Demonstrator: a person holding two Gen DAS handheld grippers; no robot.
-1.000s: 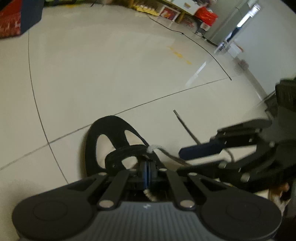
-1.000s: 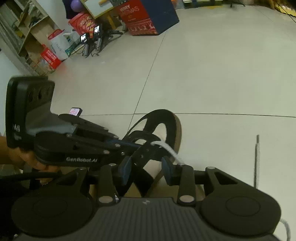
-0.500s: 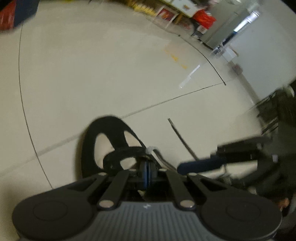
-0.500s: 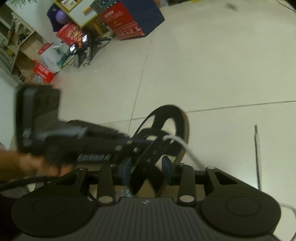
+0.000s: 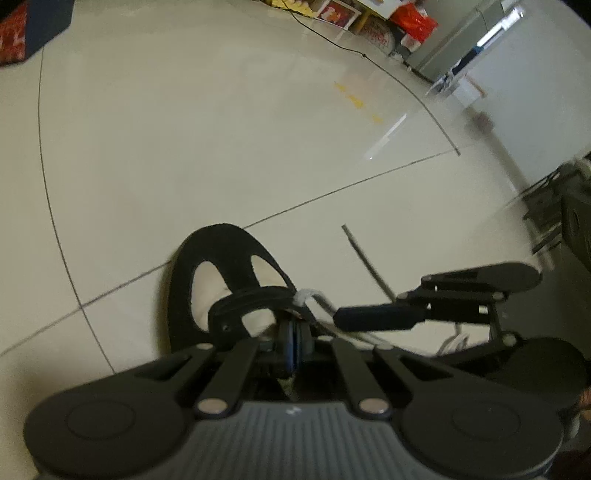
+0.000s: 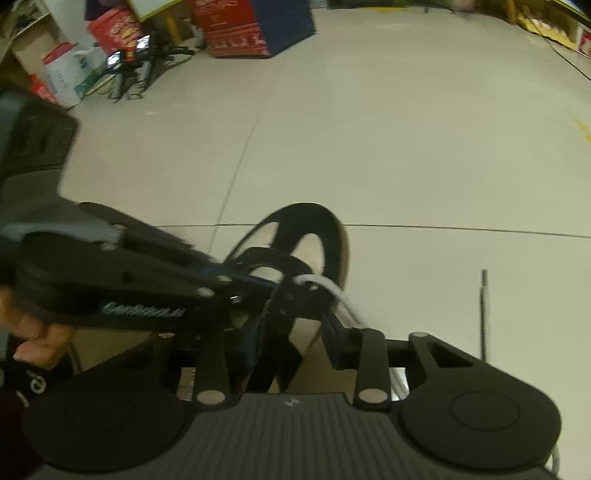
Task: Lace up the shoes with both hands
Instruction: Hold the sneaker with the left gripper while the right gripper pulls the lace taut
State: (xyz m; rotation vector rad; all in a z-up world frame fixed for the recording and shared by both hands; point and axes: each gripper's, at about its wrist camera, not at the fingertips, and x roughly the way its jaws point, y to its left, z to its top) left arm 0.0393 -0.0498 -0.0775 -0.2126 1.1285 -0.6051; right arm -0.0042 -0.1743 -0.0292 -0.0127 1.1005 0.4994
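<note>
- Two tools are working on one black shoe, which lies on the tiled floor just ahead of both, its open straps facing up.
- Left tool: its jaws are pressed fully together. They seem to pinch the shoe strap or the lace where it passes through, but the exact spot is hidden behind the fingers.
- White lace: it comes out of the strap right in front of the left tool's tip and runs off towards the right tool.
- Right tool: its jaws are closing, with a black strap and the lace between them; the pads do not look to be pressing yet.
- Step in hand, as I read it: the left tool steadies the shoe while the right takes hold of the lace to draw it through.
- Next move calls for a firm grip on the lace alone, not the strap, then a steady pull away from the shoe.
- Loose lace end, dark-tipped, lies on the floor to the right of the right tool.
- In the way: the left tool's body crowds the right tool's left side; boxes stand well beyond.
</note>
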